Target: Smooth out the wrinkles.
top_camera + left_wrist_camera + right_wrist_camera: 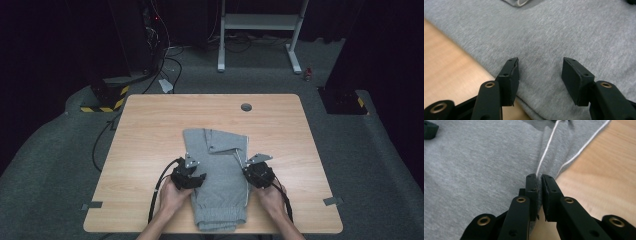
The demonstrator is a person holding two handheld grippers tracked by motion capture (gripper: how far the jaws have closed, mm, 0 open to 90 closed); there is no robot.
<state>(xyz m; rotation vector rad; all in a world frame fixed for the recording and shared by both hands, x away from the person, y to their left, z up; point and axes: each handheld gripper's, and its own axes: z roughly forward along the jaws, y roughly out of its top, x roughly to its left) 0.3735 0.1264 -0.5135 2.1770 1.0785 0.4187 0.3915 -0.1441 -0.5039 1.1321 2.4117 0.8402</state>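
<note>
- Lying mid-table (150,120), grey sweatpants (220,175) look soft, light and floppy
- Right gripper (539,181) pinches the white-piped side seam
- Left gripper (540,65) hovers, jaws apart, over the opposite edge, best gripped at its fold

A light wooden table (150,135) with a grey cable grommet (246,107) carries folded grey sweatpants (217,185) near its front edge.

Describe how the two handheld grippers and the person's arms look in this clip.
Both the left gripper and right gripper are black, each topped by a grey three-cornered plate and trailing a black cable. Their jaws are flat black blocks on arms with brass-coloured rivets. The forearms are bare, with no sleeves or gloves in view.
</note>
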